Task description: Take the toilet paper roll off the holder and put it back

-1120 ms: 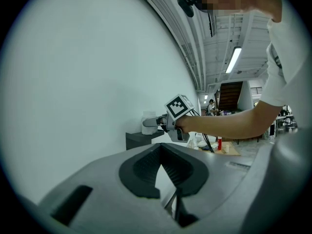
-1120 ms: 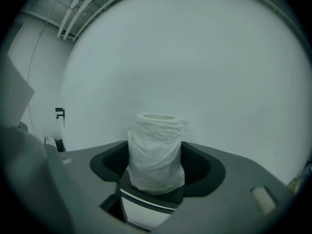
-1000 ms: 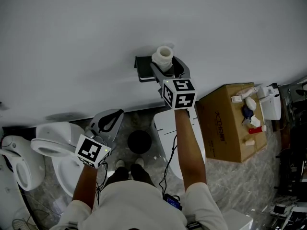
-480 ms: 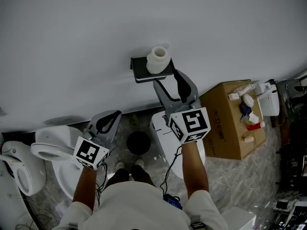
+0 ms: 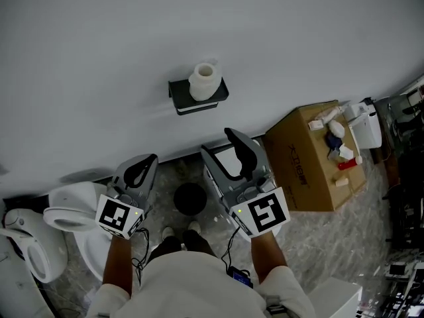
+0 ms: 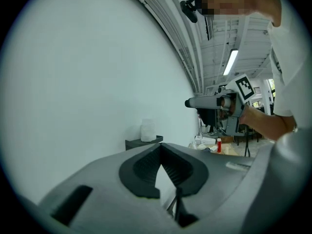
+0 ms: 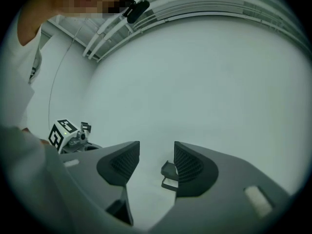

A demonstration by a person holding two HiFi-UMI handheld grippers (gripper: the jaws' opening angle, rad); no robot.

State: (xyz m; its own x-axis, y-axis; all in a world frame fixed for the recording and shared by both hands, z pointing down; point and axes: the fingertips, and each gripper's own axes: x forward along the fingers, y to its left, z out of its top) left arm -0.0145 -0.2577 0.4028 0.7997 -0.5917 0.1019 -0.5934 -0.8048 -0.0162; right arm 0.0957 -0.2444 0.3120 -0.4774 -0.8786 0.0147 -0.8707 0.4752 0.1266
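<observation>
The white toilet paper roll [image 5: 204, 80] stands upright on the dark holder shelf [image 5: 197, 101] fixed to the white wall; nothing touches it. My right gripper [image 5: 217, 143] hangs well back from the shelf, pointing at it. Its jaws are closing and nothing is between them. In the right gripper view only the shelf [image 7: 168, 175] shows in the gap; the roll is hidden behind a finger. My left gripper [image 5: 140, 164] is lower left, its jaws shut and holding nothing. The left gripper view shows the roll [image 6: 147, 129] on the shelf [image 6: 144, 142] far ahead.
A cardboard box [image 5: 306, 158] with small items and a red bottle [image 5: 344, 165] sits on the floor at the right. White toilets [image 5: 66, 211] stand at the left, another white fixture [image 5: 228, 165] below the right gripper, and a black round object [image 5: 191, 197] near the person's feet.
The right gripper has drawn back from the roll toward the person and its jaws have narrowed. The roll stays on the holder. The left gripper has hardly moved.
</observation>
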